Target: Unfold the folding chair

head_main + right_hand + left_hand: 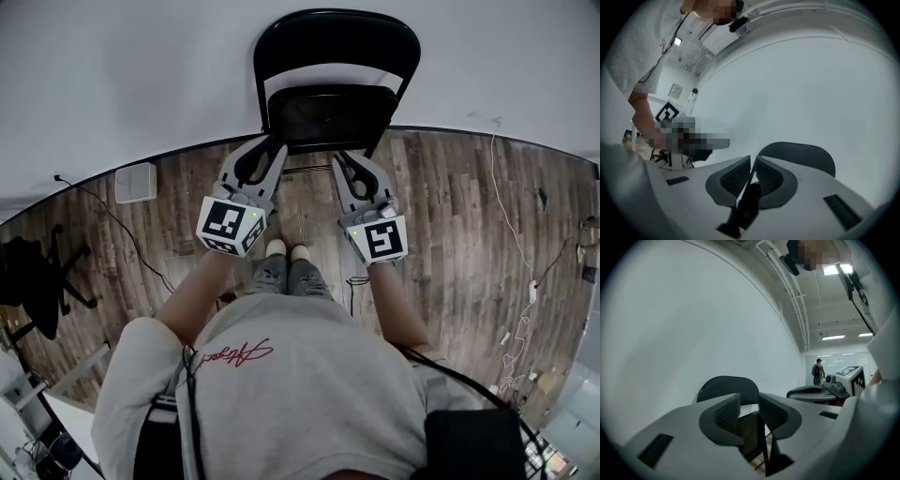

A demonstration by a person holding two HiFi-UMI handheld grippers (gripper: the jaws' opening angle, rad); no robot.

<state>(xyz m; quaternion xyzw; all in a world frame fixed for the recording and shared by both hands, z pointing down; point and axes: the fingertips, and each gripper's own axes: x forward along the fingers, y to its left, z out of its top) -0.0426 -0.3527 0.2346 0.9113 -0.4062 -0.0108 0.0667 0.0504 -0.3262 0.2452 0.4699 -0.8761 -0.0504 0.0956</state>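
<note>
White wall (141, 75), wood-plank floor (450, 234) w/ cables (511, 225); blk office chair (37, 277) far left; ceiling strip lights (833, 337).

grey t-shirt (319, 394), red chest script (234, 354)

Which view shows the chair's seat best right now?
Head view: nearly the whole seat shows, below the backrest. Both gripper views catch only a dark sliver of its edge between the jaws, plus the backrest.

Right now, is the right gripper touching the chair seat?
Touching. The right gripper view shows the right gripper shut on the edge of the chair seat.
</note>
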